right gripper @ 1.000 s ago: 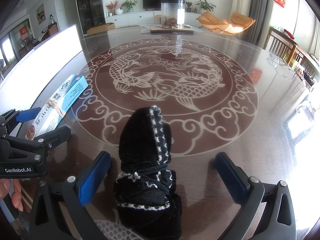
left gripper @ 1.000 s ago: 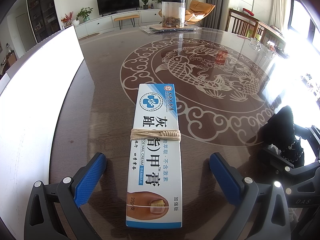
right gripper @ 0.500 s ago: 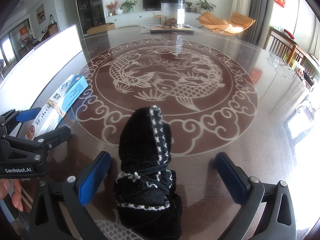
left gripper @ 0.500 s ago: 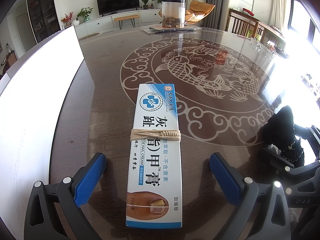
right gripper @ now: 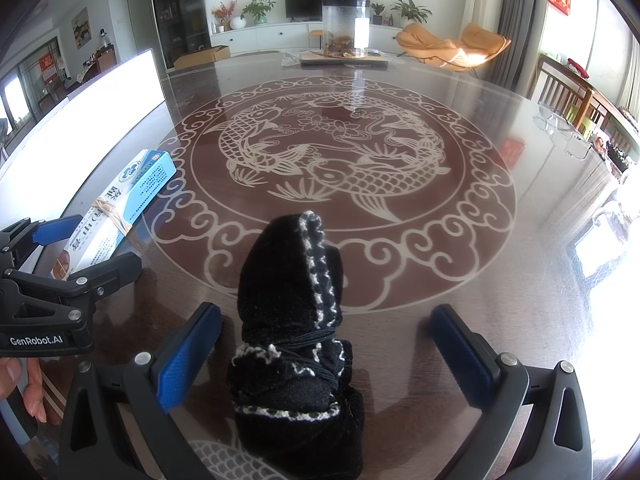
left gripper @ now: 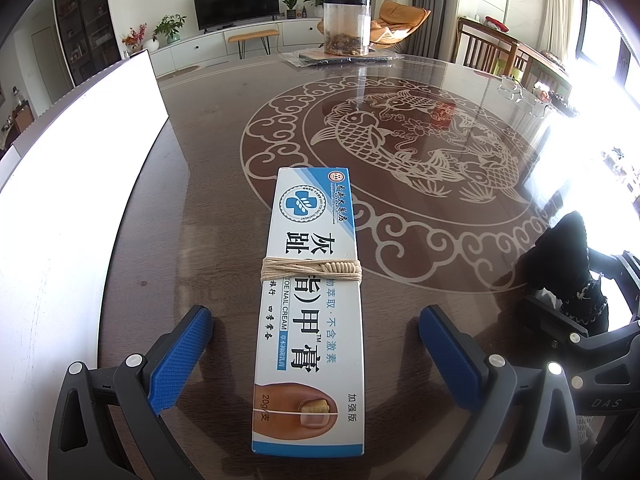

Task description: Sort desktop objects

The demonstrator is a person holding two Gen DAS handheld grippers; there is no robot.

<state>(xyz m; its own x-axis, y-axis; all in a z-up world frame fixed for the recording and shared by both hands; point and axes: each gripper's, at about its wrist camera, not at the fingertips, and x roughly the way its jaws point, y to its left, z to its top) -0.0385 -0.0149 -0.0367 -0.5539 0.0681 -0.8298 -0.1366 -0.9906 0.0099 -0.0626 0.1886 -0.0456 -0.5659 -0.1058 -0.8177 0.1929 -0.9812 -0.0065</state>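
Observation:
A long white-and-blue cream box (left gripper: 310, 312) tied with beige string lies flat on the dark table, between the fingers of my left gripper (left gripper: 316, 340), which is open and not touching it. The box also shows at the left of the right wrist view (right gripper: 120, 204). A black knitted pouch with white trim (right gripper: 292, 320), tied with black cord, stands between the fingers of my right gripper (right gripper: 326, 340), which is open. The pouch shows at the right edge of the left wrist view (left gripper: 572, 264).
The table (right gripper: 500, 280) is dark wood under glass with a round fish pattern. A clear jar (right gripper: 345, 28) stands on a flat pack at the far edge. A white board (left gripper: 80, 184) lines the left side. Clear glasses (right gripper: 560, 128) lie at the right.

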